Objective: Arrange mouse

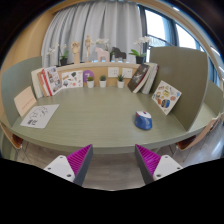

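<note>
A small blue and grey mouse lies on the green-grey desk, ahead of my fingers and to the right, near the right partition. My gripper hovers above the desk's near edge. Its two fingers, with magenta pads, stand wide apart with nothing between them. The mouse is well beyond the right finger and not touched.
A paper sheet lies at the desk's left. Books lean at the back left, small potted plants and cards stand along the back wall. A picture book leans on the right partition. Curtains and windows are behind.
</note>
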Demonstrator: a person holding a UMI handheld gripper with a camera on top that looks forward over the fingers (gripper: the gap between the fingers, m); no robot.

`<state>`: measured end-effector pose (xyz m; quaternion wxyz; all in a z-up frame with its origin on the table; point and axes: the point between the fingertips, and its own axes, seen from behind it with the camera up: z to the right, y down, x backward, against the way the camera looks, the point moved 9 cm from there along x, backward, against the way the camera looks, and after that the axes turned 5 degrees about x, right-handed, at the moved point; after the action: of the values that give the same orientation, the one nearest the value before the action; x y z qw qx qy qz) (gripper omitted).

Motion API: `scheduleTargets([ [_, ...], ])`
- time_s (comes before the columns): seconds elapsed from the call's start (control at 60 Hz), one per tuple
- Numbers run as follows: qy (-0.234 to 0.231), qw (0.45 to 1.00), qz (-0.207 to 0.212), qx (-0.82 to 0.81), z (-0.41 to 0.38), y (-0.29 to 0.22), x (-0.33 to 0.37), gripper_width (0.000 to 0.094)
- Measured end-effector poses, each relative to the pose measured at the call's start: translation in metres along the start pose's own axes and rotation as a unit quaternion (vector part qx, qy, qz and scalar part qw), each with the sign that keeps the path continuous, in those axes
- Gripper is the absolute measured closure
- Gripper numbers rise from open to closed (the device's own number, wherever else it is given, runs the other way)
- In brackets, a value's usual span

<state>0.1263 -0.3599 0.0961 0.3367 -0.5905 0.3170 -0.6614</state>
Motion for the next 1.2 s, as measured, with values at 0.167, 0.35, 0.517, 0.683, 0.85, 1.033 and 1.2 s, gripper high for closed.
scheduleTargets([
  [0.167,0.028,0.999,-0.021,-0.011,0.077,-0.006,-0.052,0.0103],
  [0.35,0.028,0.999,-0.03,-0.009,0.117,-0.03,-0.115,0.0104],
  [0.517,0.022,0.999,-0.032,-0.01,0.132,-0.054,-0.168,0.0117],
  [0.683,0.013,0.999,-0.042,-0.03,0.135,-0.06,-0.191,0.0356],
  [0.85,0.018,0.998,-0.054,-0.028,0.136,-0.06,-0.193,0.0479],
  [1.033,0.024,0.994,-0.1,-0.036,0.134,-0.066,-0.193,0.057],
  [1.2,0.071,0.991,-0.096,-0.059,0.123,-0.106,-0.172,0.0569],
])
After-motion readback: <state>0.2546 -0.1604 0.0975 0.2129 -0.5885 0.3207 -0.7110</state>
